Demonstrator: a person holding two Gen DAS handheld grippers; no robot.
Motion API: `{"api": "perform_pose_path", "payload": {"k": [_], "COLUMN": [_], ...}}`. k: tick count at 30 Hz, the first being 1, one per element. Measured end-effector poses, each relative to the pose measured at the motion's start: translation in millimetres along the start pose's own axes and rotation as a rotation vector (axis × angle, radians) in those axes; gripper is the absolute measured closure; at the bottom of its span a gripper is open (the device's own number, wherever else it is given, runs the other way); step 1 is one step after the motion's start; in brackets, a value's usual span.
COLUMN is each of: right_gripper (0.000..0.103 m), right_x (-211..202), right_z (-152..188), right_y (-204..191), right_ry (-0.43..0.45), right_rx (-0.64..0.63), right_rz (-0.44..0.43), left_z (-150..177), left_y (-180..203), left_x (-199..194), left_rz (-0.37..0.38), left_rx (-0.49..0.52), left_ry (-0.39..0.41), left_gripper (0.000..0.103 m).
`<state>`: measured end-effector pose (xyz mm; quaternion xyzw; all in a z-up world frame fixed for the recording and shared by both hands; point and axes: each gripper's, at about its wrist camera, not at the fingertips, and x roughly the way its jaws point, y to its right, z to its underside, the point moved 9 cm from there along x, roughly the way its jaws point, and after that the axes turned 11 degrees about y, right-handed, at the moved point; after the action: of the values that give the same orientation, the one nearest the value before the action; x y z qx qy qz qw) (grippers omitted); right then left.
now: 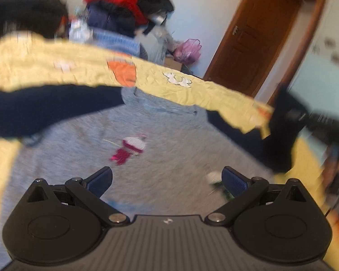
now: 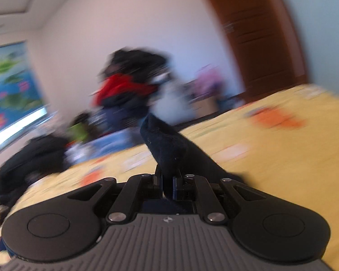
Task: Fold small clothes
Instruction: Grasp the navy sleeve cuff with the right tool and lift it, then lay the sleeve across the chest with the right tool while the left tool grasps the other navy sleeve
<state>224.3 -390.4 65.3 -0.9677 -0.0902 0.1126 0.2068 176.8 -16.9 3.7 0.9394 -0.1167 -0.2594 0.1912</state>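
A small grey sweatshirt (image 1: 133, 158) with navy sleeves and a pink and white print lies flat on a yellow bedsheet (image 1: 192, 90). My left gripper (image 1: 167, 180) is open and empty just above its lower body. One navy sleeve (image 1: 45, 110) lies across the left. My right gripper (image 2: 168, 180) is shut on the other navy sleeve (image 2: 169, 144) and holds it up off the bed; that gripper shows as a dark blur in the left wrist view (image 1: 305, 122). Both views are motion-blurred.
A pile of dark, red and blue clothes (image 1: 128, 15) stands beyond the bed against the wall. A brown wooden door (image 1: 255, 45) is at the right. A black garment (image 2: 29, 158) lies at the bed's left edge.
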Motion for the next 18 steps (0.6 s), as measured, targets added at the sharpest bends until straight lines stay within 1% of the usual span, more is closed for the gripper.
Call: {"api": "perform_pose_path", "payload": {"k": [1,3,4,6,7,8,9,11,12,15,16,18], "right_gripper": [0.086,0.086,0.086,0.086,0.082,0.075,0.066,0.058,0.057,0.057,0.057,0.057], "right_x": [5.6,12.8,15.6,18.5,19.8,19.3,17.3,5.5,-3.9,-27.2,-34.7,-45.3], "right_z": [14.0,44.8,62.3,93.3,106.9,118.7,126.4,133.7,134.3,138.8,140.6,144.3], "right_y": [-21.5,-60.4,-75.0,-96.2,-101.9,-108.0,-110.1,-108.6,-108.3,-92.9,-87.4,-75.9], "right_ry": [-0.033,-0.094,-0.128,-0.194,-0.227,-0.259,-0.278,-0.269,-0.255,-0.257,-0.258,-0.254], "right_rx": [-0.004,-0.041,-0.054,-0.038,-0.025,-0.016,0.001,0.080,0.125,0.249,0.275,0.277], "right_rz": [-0.040,-0.093,-0.109,-0.123,-0.118,-0.111,-0.098,-0.112,-0.121,-0.146,-0.141,-0.122], "left_z": [-2.6,-9.6,-12.5,-13.1,-11.2,-8.3,-4.1,7.7,12.0,20.1,20.4,19.6], "left_y": [-0.2,0.1,1.0,3.6,5.9,7.8,9.1,9.8,9.9,9.3,8.7,9.1], "left_x": [5.0,14.1,19.6,33.2,40.1,46.7,53.7,67.1,71.9,84.3,89.6,100.7], "left_rz": [0.042,0.115,0.140,0.179,0.206,0.230,0.243,0.228,0.233,0.249,0.249,0.242], "left_rx": [-0.070,-0.195,-0.240,-0.308,-0.339,-0.364,-0.379,-0.400,-0.419,-0.502,-0.522,-0.544], "left_ry": [-0.020,-0.028,-0.037,-0.075,-0.097,-0.117,-0.138,-0.189,-0.206,-0.236,-0.242,-0.252], "left_gripper": [0.000,0.000,0.000,0.000,0.000,0.000,0.000,0.000,0.000,0.000,0.000,0.000]}}
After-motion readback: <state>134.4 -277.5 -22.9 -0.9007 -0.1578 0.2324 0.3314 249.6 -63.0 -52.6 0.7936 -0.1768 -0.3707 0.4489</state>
